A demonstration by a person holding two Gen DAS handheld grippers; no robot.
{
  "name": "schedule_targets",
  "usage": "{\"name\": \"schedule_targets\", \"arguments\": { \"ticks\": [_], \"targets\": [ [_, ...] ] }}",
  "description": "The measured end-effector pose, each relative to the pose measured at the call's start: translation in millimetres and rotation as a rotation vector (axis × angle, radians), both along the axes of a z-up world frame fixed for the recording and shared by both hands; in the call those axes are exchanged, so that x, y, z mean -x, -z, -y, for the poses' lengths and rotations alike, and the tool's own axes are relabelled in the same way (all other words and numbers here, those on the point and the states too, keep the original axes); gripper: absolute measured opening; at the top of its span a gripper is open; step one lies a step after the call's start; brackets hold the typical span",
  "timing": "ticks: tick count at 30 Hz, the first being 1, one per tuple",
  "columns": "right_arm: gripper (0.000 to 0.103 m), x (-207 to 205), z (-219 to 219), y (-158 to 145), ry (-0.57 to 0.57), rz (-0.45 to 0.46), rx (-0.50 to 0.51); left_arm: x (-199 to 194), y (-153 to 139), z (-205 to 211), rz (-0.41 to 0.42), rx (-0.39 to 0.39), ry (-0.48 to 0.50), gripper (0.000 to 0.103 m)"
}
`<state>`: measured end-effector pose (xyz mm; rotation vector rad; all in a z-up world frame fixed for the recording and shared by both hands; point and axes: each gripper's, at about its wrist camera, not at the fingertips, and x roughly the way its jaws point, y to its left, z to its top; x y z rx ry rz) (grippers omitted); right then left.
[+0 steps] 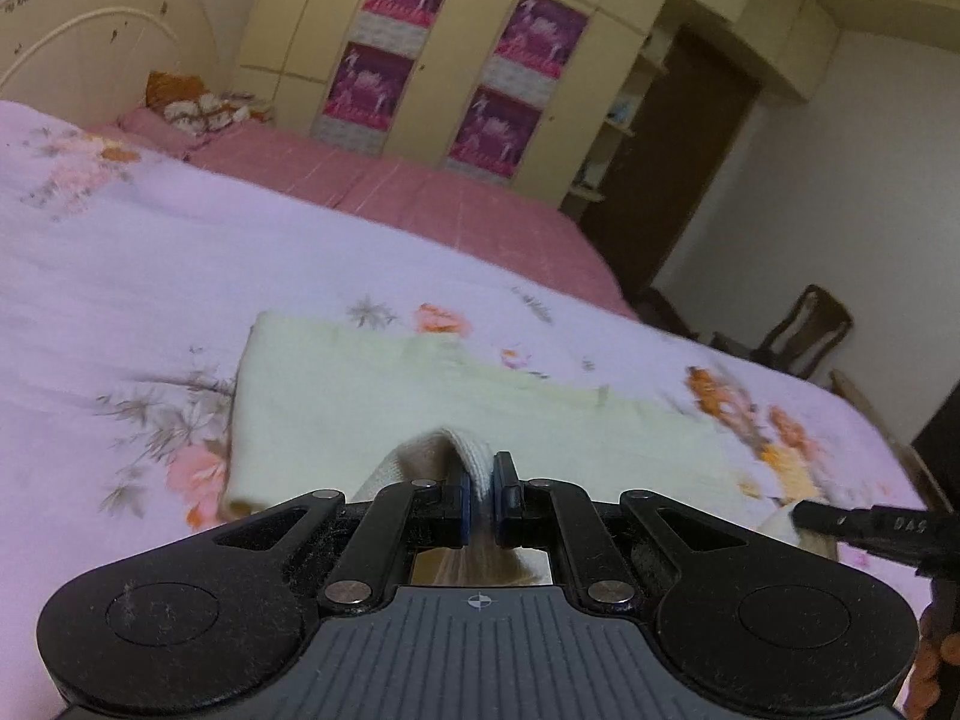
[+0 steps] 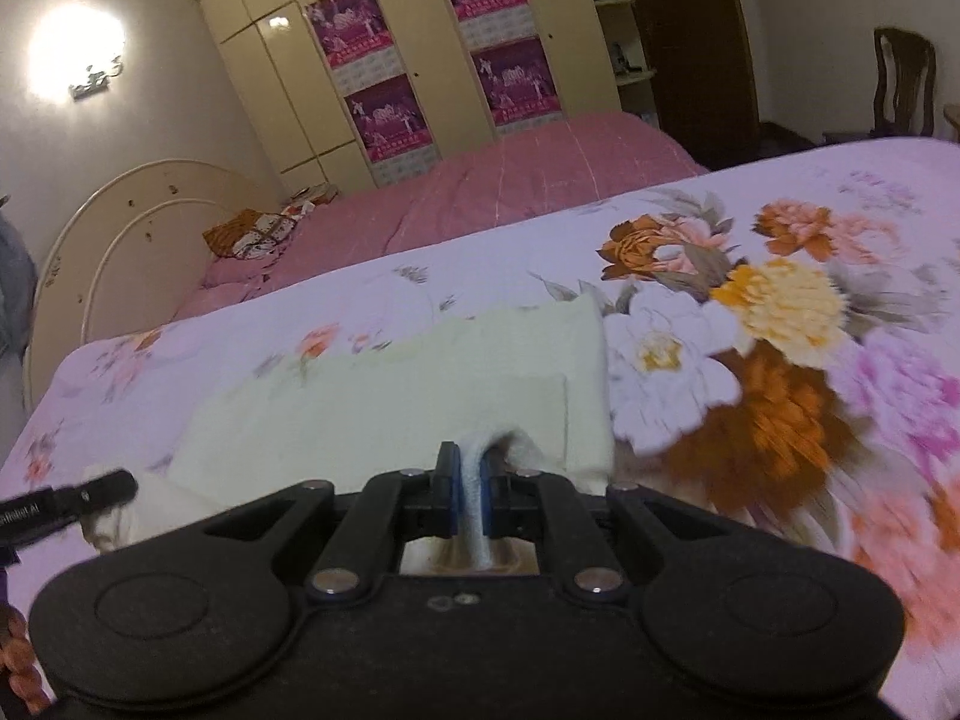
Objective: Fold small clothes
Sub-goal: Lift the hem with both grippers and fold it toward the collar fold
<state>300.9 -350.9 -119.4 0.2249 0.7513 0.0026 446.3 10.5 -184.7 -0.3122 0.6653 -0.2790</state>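
Observation:
A pale cream small garment (image 1: 372, 396) lies flat on the floral bedspread, and it also shows in the right wrist view (image 2: 384, 396). My left gripper (image 1: 480, 474) is shut on the garment's near edge, with a fold of cloth pinched between the blue pads. My right gripper (image 2: 472, 468) is shut on the same near edge further right, with white cloth pinched between its pads. The right gripper's tip shows at the right of the left wrist view (image 1: 864, 525). The left gripper's tip shows at the left of the right wrist view (image 2: 72, 501).
The lilac floral bedspread (image 1: 120, 276) covers the bed, with a pink blanket (image 1: 384, 180) beyond it. A cream headboard (image 1: 102, 48) stands at the left, wardrobe doors with purple posters (image 1: 456, 72) at the back. A dark wooden chair (image 1: 804, 330) stands right of the bed.

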Motion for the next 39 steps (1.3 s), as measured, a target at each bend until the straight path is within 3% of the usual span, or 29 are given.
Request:
{"name": "schedule_targets", "arguments": {
  "ticks": [4,11,14,16,17,18,19,20,22,24,29,32,34,35,37,39],
  "targets": [
    [0.007,-37,7,18,0.01,-0.019,0.001,-35,15,1,-0.019,-0.005,-0.032,0.007],
    [0.007,-90,32,38,0.068,-0.07,-0.104,-86,22,5,-0.043,-0.038,-0.088,0.007],
    [0.008,-109,39,48,0.089,-0.113,-0.155,-105,33,8,-0.114,-0.052,-0.094,0.007],
    [0.027,-115,41,53,0.103,-0.126,-0.161,-109,33,8,-0.127,-0.042,-0.097,0.009],
    [0.035,-115,41,51,0.107,-0.111,-0.146,-109,32,7,-0.126,-0.032,-0.098,0.013],
    [0.057,-112,40,47,0.117,-0.081,-0.117,-108,30,5,-0.119,-0.018,-0.093,0.031],
    [0.083,-109,40,43,0.128,-0.051,-0.086,-107,29,2,-0.108,-0.016,-0.094,0.075],
    [0.088,-106,40,39,0.134,-0.02,-0.056,-103,25,0,-0.086,-0.031,-0.12,0.099],
    [0.078,-105,41,34,0.108,-0.013,-0.023,-93,19,-2,-0.021,-0.051,-0.145,0.103],
    [0.076,-104,43,34,0.097,-0.02,-0.003,-96,22,0,-0.036,-0.085,-0.112,0.103],
    [0.075,-102,34,48,0.054,-0.058,0.083,-103,34,2,-0.056,-0.159,-0.083,0.101],
    [0.068,-102,30,55,0.043,-0.081,0.112,-108,39,3,-0.063,-0.165,-0.075,0.078],
    [0.058,-104,28,60,0.031,-0.093,0.12,-109,41,6,-0.065,-0.186,-0.064,0.05],
    [0.056,-105,27,61,0.027,-0.096,0.125,-110,43,9,-0.07,-0.201,-0.06,0.044],
    [0.041,-105,23,61,0.024,-0.092,0.139,-103,43,6,-0.07,-0.212,-0.082,0.007],
    [0.021,-104,24,59,0.028,-0.086,0.131,-97,41,-2,-0.058,-0.199,-0.111,0.004]
  ]
}}
